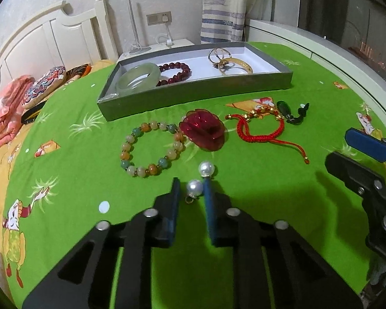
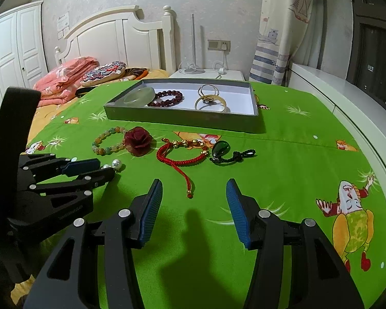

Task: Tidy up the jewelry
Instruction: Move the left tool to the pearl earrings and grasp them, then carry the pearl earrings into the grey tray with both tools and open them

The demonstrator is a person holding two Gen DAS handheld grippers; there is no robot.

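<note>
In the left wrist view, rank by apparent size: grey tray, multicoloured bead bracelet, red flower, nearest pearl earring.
Largest to smallest:
1. grey tray
2. multicoloured bead bracelet
3. red flower
4. pearl earring
The tray lies farthest away, so its lead is safe.

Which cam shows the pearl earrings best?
Left wrist: both pearl earrings sit large and clear at the left gripper, one pearl between its fingers. Right wrist shows them small at the left, partly hidden behind that gripper.
</note>
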